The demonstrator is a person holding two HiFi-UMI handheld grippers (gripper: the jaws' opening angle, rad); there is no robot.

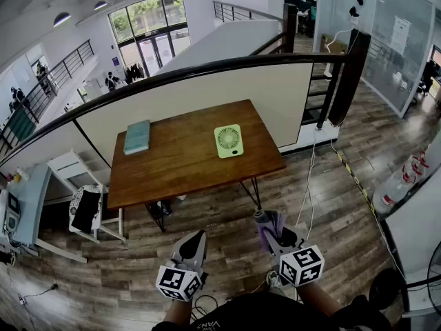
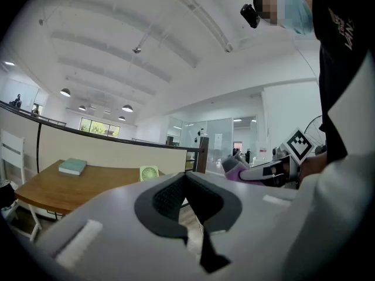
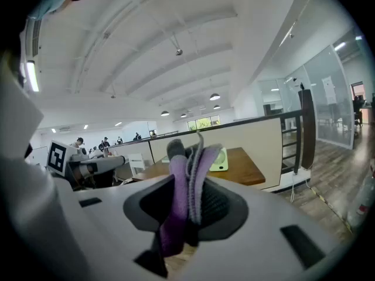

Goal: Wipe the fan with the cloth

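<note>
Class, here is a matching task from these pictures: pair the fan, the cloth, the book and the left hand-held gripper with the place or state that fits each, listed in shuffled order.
Column one:
1. fan
2. cloth
3. book
4. left hand-held gripper

Column two:
A. shut, with nothing between its jaws
B. near the left end of the table in the head view
C. pinched in the right hand-held gripper
D. on the table, right of its middle in the head view

Pairs: 1-D, 2-C, 3-B, 4-A.
</note>
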